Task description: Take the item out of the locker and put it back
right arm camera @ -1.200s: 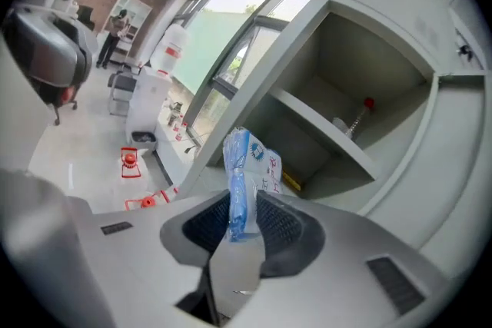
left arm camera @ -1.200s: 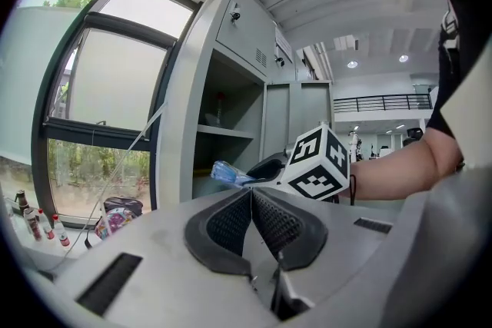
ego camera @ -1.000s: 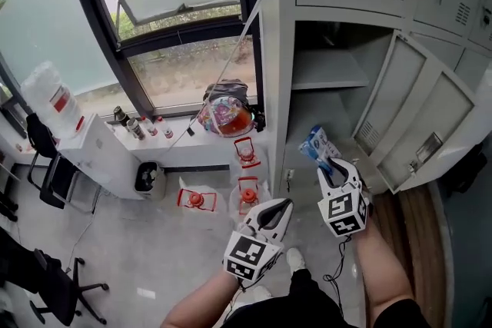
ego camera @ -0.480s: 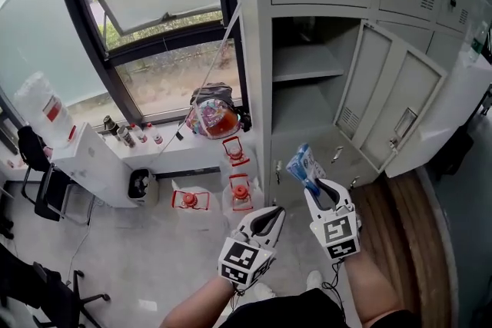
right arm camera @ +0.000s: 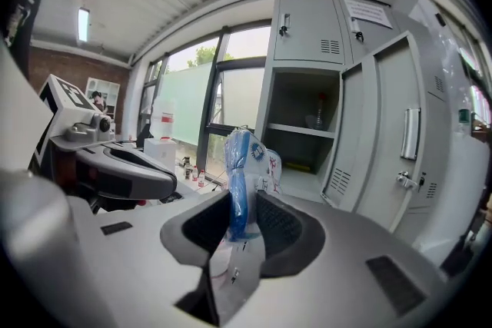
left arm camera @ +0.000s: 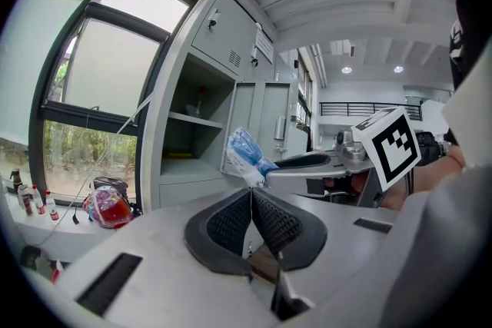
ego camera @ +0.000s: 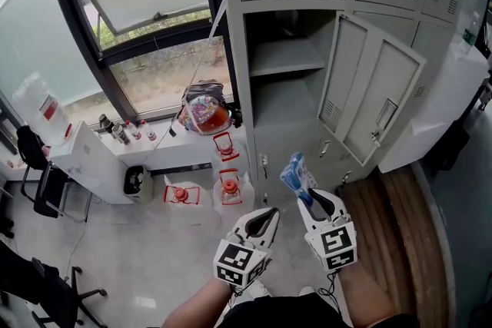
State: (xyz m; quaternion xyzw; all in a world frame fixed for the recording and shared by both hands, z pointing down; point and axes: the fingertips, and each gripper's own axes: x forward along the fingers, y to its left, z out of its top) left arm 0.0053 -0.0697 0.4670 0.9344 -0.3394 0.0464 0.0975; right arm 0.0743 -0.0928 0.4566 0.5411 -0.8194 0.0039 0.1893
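blue packet (right arm camera: 238,157) clamped in right tongs (right arm camera: 241,202); left tongs (left arm camera: 251,194) together, empty; head view alone shows black chair (ego camera: 38,280).

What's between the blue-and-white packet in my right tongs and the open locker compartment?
Nothing: the right gripper view shows only open air from the blue-and-white plastic packet to the open grey metal locker compartment. Its door stands aside, to the right.

One left gripper (ego camera: 271,212), one right gripper (ego camera: 310,198), one blue-and-white packet (ego camera: 294,171), one open locker (ego camera: 283,57), three red-topped jugs (ego camera: 230,187), one colourful bag (ego camera: 204,110).
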